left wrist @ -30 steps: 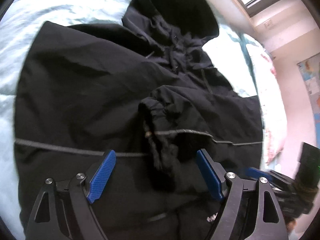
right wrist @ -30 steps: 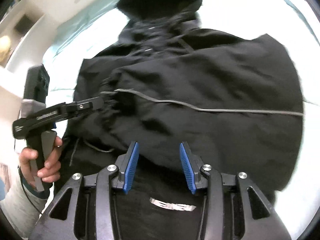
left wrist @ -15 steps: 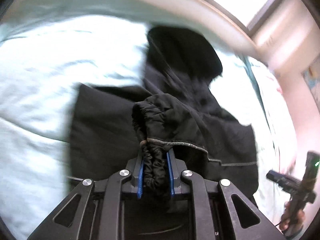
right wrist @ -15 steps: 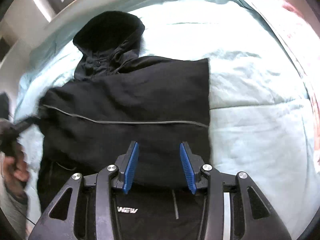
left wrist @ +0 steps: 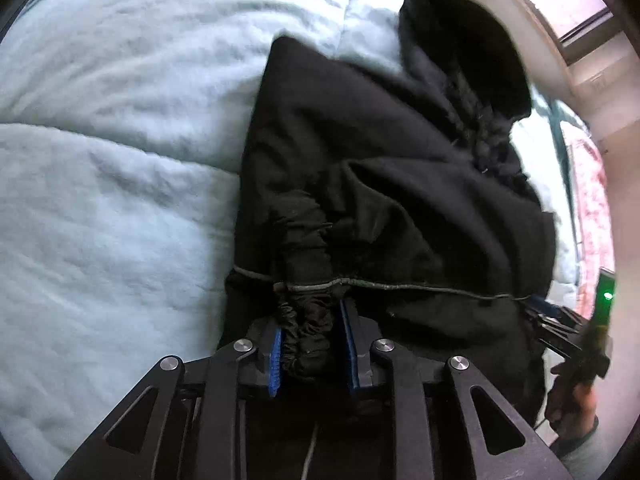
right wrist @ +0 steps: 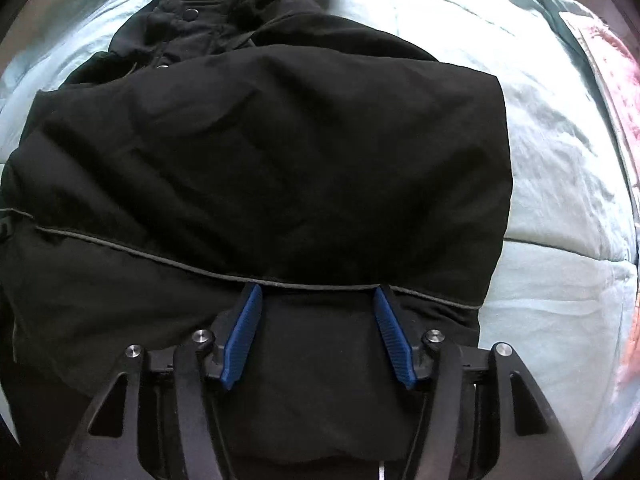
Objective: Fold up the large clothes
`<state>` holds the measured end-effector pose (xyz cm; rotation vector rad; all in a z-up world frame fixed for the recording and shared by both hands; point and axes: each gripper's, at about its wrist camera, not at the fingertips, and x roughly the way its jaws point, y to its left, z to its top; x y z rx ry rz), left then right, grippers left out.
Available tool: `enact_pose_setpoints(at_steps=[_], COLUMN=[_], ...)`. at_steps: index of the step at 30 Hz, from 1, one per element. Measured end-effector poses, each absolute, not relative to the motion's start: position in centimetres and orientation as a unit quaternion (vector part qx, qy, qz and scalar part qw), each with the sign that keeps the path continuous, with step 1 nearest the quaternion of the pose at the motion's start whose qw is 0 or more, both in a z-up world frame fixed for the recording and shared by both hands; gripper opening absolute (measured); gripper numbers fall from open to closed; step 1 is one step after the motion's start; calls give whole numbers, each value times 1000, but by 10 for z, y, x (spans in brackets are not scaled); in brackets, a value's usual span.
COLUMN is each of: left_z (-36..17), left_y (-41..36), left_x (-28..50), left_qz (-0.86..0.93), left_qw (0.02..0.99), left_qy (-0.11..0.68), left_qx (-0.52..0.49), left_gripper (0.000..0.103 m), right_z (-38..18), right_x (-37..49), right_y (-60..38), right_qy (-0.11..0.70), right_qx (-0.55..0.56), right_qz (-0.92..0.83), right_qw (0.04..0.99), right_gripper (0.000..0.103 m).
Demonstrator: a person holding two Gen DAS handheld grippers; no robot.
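Left gripper (left wrist: 310,340) has the gathered sleeve cuff (left wrist: 306,340) between its blue pads, and its jaws are opening. The cuff still fills the gap, and the left pad (left wrist: 275,356) looks to be touching the fabric, so I read it as a loosening grip, not a release. From the cuff the sleeve (left wrist: 380,216) runs up and away across the jacket (left wrist: 360,140), which lies on the pale blue bed (left wrist: 100,200) with its hood (left wrist: 460,52) at the far end. A grey piping line (left wrist: 400,282) crosses the jacket just beyond the cuff.

Right gripper (right wrist: 316,328) holds nothing. Its jaws stand apart and are opening wider, its pads hovering low over the jacket's lower body just short of the piping (right wrist: 120,246), whether or not they touch the cloth I cannot tell. In the left wrist view the right gripper shows at the jacket's right edge, held by a hand (left wrist: 576,396).

The relation that matters: the jacket's long axis runs straight away from both grippers, hem near, hood far. The sleeve is laid across the body, so the left gripper sits near the jacket's left edge and the right one over its right half. Judging from this, the sleeve fold is nearly placed, and the hem lies nearest both grippers for a fold toward the hood.
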<state>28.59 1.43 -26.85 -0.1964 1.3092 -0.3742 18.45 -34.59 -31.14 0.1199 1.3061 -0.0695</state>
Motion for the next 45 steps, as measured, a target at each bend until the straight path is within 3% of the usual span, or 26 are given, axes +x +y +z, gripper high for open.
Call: enact_pose_setpoints(at_steps=[3, 5, 7, 12, 15, 17, 22, 28, 33, 37, 41, 45], left_z=[-231, -211, -201, -243, -294, -299, -280, -229, -262, -274, -265, -232], left_y=[17, 10, -5, -73, -78, -79, -78, -46, -25, -33, -44, -26], left_x=[271, 264, 262, 285, 303, 304, 298, 257, 261, 251, 246, 228], left_qz=[-190, -202, -235, -212, -175, -174, -175, -204, -176, -167, -159, -168], left_qw=[808, 823, 823, 811, 790, 791, 796, 824, 809, 820, 823, 831], left_qy=[555, 529, 514, 546, 587, 585, 577, 528, 561, 545, 540, 529], left_qx=[-58, -41, -54, 17, 37, 38, 44, 22, 8, 39, 80, 33], left_gripper=[32, 51, 62, 62, 62, 62, 62, 62, 62, 62, 62, 62], right_z=[-289, -260, -248, -277, -313, -319, -315, -263, -286, -303, -297, -265], right_x=[190, 196, 207, 249, 258, 255, 254, 195, 151, 153, 166, 147], right_y=[-356, -356, -349, -313, -300, -301, -307, -331, -334, -336, -339, -345], right_qy=[605, 561, 540, 557, 577, 568, 574, 539, 562, 585, 602, 581], right_qx=[94, 111, 115, 83, 34, 35, 47, 67, 43, 66, 82, 126], right_qz=[-15, 11, 28, 28, 9, 5, 11, 41, 12, 1, -11, -5], right_qw=[791, 820, 833, 826, 816, 822, 817, 839, 826, 809, 794, 804], right_gripper=[63, 64, 72, 74, 77, 79, 80, 79, 79, 80, 80, 80])
